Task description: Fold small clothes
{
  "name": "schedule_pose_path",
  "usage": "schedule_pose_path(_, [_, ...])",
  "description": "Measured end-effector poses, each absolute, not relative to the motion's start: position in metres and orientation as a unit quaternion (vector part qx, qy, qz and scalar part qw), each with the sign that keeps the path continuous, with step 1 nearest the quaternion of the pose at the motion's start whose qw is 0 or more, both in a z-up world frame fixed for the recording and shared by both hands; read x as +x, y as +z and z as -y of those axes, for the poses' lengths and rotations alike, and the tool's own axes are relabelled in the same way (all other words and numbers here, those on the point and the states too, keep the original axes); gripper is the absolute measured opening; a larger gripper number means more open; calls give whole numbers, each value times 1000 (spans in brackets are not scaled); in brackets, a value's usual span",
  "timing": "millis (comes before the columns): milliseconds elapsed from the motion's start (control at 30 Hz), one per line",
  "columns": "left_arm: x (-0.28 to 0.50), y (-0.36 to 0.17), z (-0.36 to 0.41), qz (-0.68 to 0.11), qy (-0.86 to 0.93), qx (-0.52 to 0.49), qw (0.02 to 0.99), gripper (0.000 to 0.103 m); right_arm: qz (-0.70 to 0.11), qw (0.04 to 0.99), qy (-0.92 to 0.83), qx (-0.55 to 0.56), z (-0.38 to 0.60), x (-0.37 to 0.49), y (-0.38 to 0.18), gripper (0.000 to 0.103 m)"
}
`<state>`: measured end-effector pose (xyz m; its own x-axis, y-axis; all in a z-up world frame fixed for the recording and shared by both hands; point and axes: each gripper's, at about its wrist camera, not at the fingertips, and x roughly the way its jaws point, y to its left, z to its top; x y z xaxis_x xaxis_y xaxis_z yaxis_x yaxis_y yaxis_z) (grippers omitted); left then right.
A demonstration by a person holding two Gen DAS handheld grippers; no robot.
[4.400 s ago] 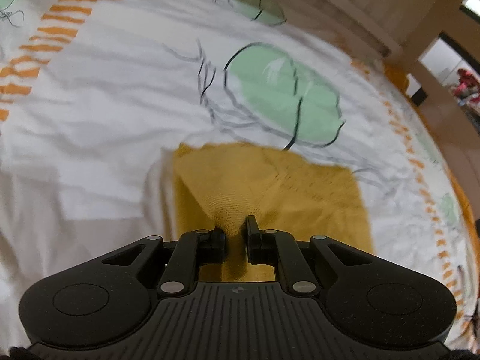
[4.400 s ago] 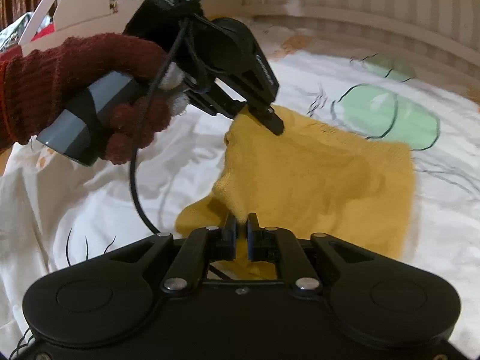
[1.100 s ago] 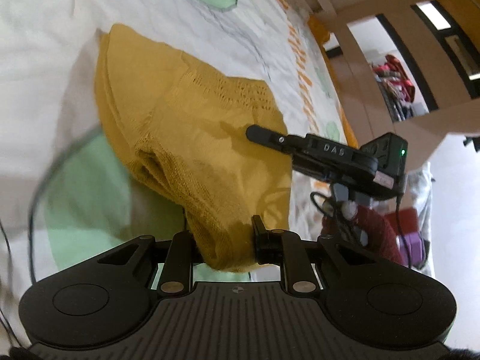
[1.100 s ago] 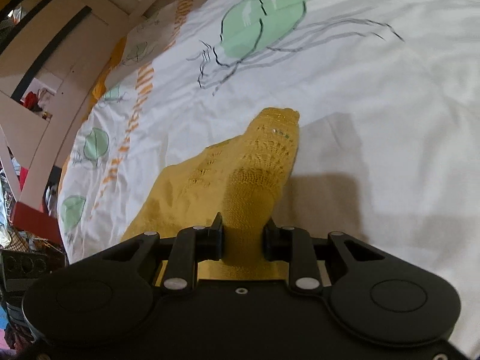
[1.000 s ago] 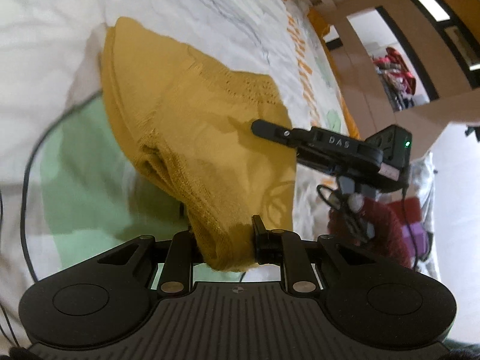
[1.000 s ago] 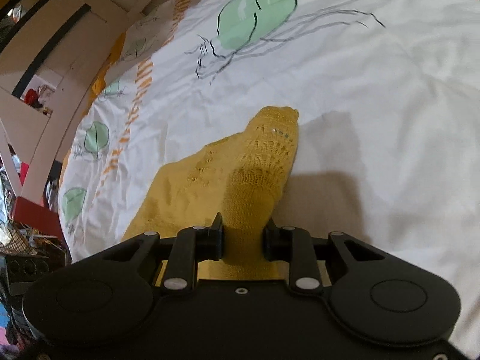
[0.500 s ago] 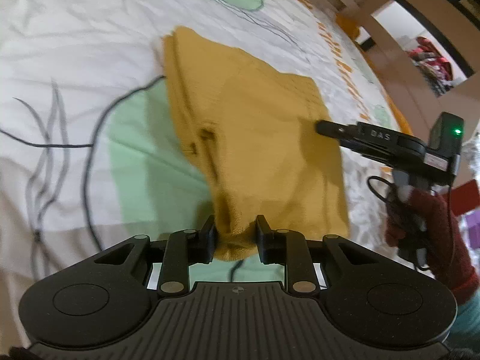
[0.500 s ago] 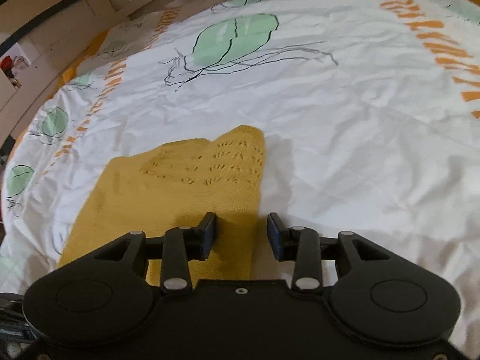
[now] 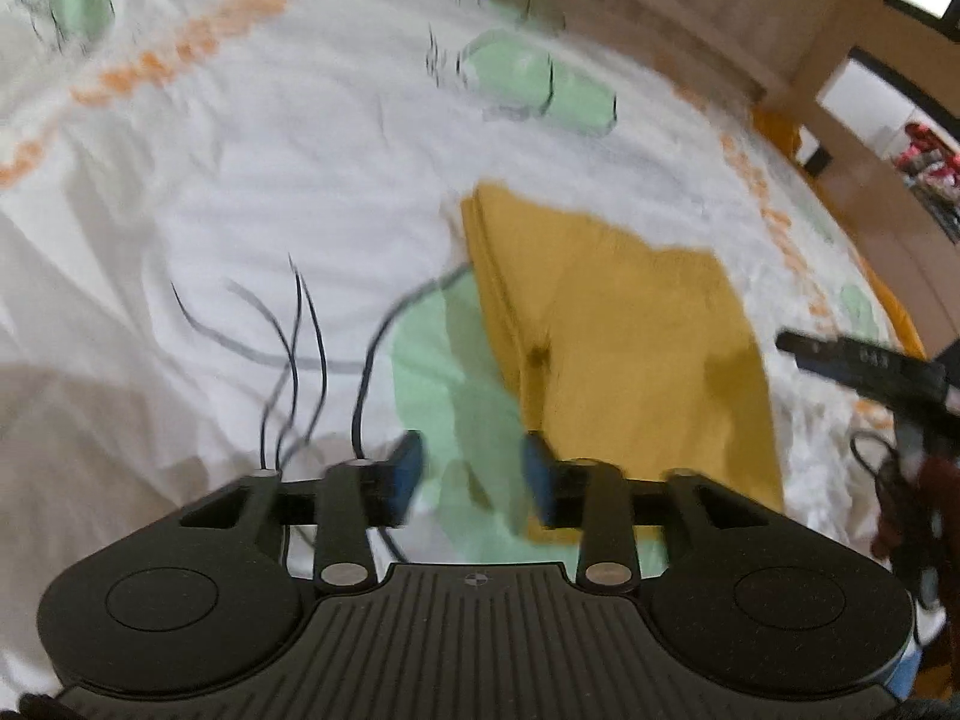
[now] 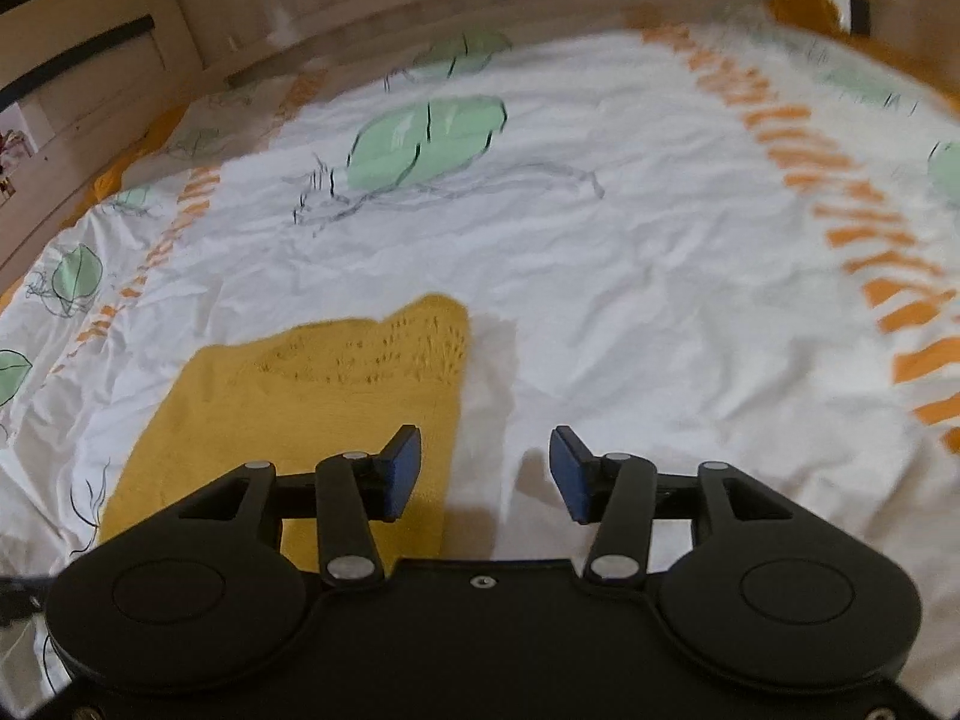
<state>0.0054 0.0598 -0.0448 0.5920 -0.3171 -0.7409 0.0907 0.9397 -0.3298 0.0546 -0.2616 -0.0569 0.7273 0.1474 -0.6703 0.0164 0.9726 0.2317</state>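
Observation:
A mustard-yellow knit garment (image 9: 624, 324) lies folded flat on the white printed bedsheet (image 9: 240, 192). It also shows in the right wrist view (image 10: 312, 396), left of centre. My left gripper (image 9: 474, 474) is open and empty, just left of the garment's near edge. My right gripper (image 10: 486, 468) is open and empty, over the garment's right edge and bare sheet. The right gripper also shows in the left wrist view (image 9: 864, 360), at the right, beyond the garment.
The bedsheet (image 10: 660, 276) has green leaf prints and orange dashed stripes. A wooden bed rail (image 10: 480, 0) runs along the far edge. A wooden post (image 9: 828, 54) stands at the far right in the left wrist view.
Both grippers have let go of the yellow garment and opened. They have drawn back from it, and the garment now lies flat on the sheet.

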Motion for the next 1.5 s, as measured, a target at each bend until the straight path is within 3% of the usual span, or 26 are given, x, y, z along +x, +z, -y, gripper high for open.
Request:
schedule_pose_path(67, [2, -33, -54, -407, -106, -123, 899, 63, -353, 929, 31, 111, 261, 45, -50, 63])
schedule_pose_path(233, [3, -17, -27, -370, -104, -84, 919, 80, -331, 937, 32, 104, 253, 22, -40, 75])
schedule_pose_path(333, [4, -15, -14, -366, -103, -62, 923, 83, -328, 938, 32, 105, 247, 12, -38, 82])
schedule_pose_path(467, [1, -17, -1, -357, -105, -44, 927, 102, -327, 939, 29, 100, 238, 1, -37, 88])
schedule_pose_path(700, [-2, -20, 8, -361, -94, -28, 927, 103, -327, 941, 31, 80, 222, -17, -35, 102])
schedule_pose_path(1500, [-8, -19, 21, -401, -12, 29, 915, 101, -350, 936, 8, 43, 204, -32, -34, 102])
